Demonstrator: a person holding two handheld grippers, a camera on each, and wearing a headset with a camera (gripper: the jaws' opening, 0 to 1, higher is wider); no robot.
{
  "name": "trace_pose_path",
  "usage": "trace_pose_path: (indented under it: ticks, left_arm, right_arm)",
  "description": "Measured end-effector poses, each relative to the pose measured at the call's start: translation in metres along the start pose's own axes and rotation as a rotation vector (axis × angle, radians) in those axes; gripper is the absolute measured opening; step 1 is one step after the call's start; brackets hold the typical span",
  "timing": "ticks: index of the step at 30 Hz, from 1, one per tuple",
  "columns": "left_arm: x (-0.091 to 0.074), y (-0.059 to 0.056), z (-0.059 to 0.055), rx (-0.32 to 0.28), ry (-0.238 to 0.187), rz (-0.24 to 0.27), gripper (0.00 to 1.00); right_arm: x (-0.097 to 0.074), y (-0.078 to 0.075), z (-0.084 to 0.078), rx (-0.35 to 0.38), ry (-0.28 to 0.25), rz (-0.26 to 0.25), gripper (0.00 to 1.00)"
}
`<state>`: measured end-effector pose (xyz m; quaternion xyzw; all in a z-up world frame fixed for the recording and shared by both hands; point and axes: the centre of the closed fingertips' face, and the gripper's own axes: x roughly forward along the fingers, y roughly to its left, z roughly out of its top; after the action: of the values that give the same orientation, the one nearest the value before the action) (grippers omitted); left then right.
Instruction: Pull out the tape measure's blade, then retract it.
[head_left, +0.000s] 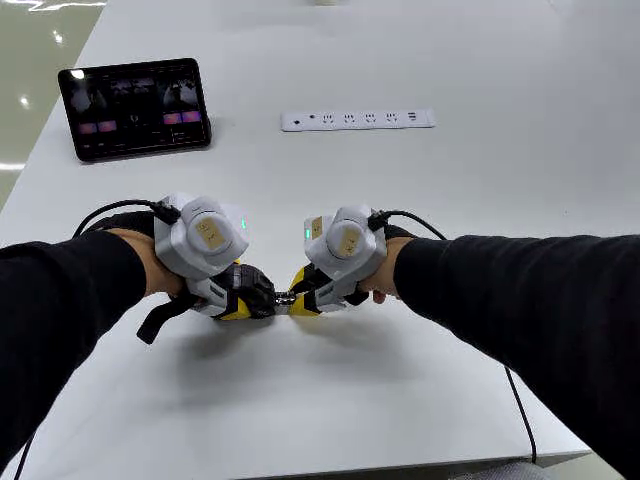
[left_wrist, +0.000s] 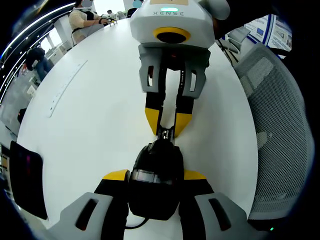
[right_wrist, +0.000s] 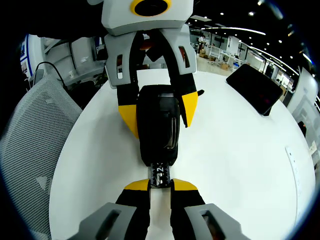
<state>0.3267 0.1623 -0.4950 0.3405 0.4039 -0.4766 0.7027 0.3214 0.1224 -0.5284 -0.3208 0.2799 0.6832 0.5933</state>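
L gripper (left_wrist: 155, 176) clamped on tape measure (right_wrist: 157, 125) body; R gripper (right_wrist: 160, 186) pinching blade (right_wrist: 159, 176), barely out. We're at pull start. Next: we draw R rightward, L steady.

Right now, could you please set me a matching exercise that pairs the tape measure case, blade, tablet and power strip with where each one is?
Things:
1. tape measure case
2. blade
3. tablet
4. power strip

Places:
A. on the table, far side, near the middle
B. pinched in the right gripper
C. on the table, far left
D. clamped in the left gripper

Pairs: 1-D, 2-B, 3-C, 4-A
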Motion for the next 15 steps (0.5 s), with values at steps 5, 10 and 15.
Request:
trace_pose_path:
  ticks: [5,10,15]
  left_arm:
    - [0.000,0.000,0.000,0.000,0.001,0.001,0.33]
    - [0.000,-0.001,0.000,0.003,0.003,0.001,0.33]
    - [-0.001,-0.001,0.000,0.002,0.003,0.003,0.33]
  right_arm:
    - [0.001,0.000,0.001,0.003,0.007,-0.011,0.12]
    - [0.001,0.000,0.004,0.023,0.003,-0.015,0.13]
    - [0.008,-0.001,0.011,0.014,-0.009,-0.023,0.13]
